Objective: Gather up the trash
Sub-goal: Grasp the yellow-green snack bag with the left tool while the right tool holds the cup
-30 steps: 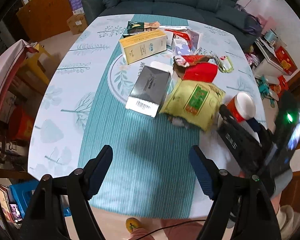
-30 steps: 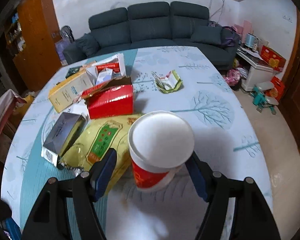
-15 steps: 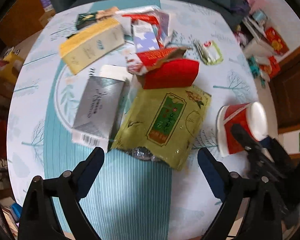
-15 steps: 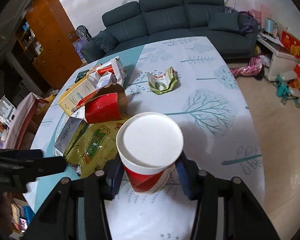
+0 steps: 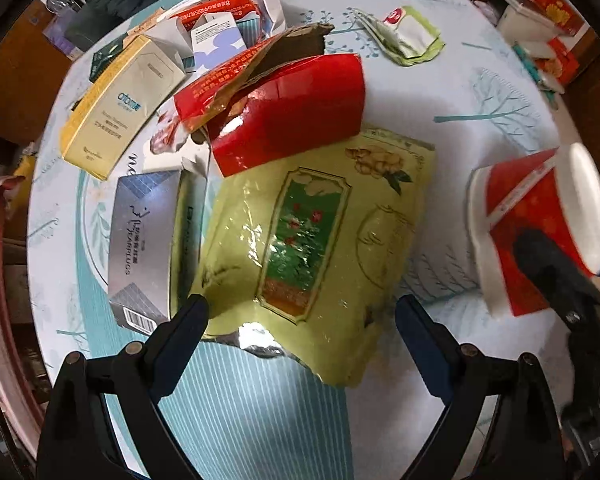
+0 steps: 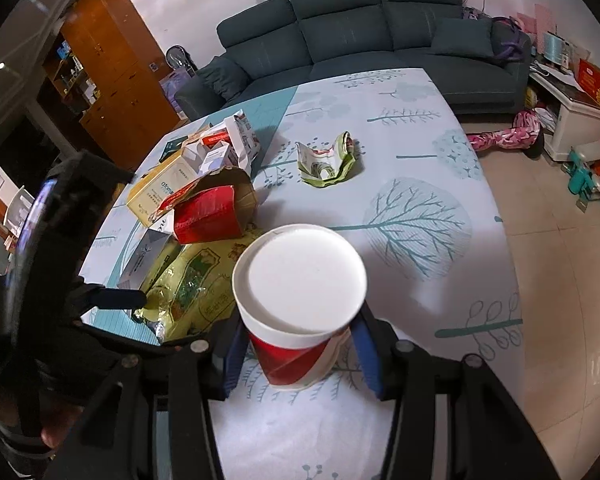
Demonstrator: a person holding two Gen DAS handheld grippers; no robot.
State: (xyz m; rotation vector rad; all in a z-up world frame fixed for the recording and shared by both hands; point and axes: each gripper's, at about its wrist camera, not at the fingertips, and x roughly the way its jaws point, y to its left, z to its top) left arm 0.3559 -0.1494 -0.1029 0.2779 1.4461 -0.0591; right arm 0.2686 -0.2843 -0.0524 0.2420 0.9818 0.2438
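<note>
Left tongs: I am holding them wide open over the green bag — gripping nothing.
Right tongs: having just closed, they are squeezing the red cup — lid on.

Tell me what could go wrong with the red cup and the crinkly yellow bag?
The right gripper pinches the red cup low on its body, below the wide white lid; the cup might tip or crumple if squeezed harder. The left gripper is open, straddling the torn end of the yellow bag. The bag overlaps the silver box, so a finger might catch or drag that box too.
</note>
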